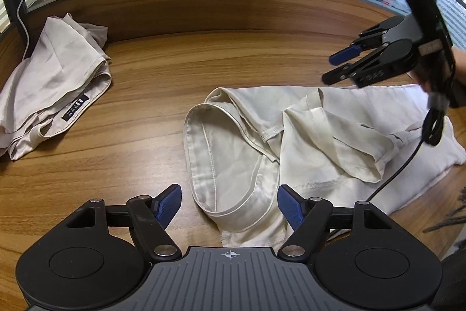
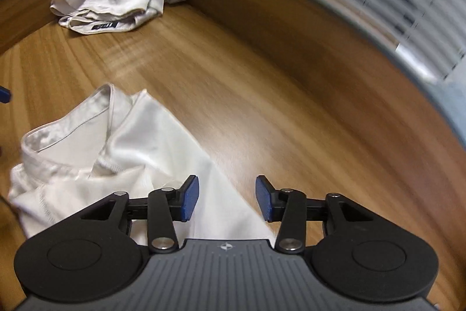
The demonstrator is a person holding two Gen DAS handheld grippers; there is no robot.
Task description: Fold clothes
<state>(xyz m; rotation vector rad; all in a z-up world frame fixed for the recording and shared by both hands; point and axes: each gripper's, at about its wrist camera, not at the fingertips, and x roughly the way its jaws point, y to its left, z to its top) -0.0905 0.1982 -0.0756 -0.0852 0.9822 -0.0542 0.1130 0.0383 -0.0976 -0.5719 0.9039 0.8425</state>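
Wood desk (image 1: 204, 72): cream garment (image 1: 262, 142) crumpled; L gripper (image 1: 229, 206) & R gripper (image 2: 227, 198) jaws apart, empty

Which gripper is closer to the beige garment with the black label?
Left. The left gripper faces the beige garment across bare table; the right gripper hovers beyond the cream garment.

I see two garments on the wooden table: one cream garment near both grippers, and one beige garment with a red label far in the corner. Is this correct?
Not quite. The label on the beige garment in the corner is black, not red; the left wrist view shows it clearly. The rest holds: the cream garment lies near both grippers on the wooden table.
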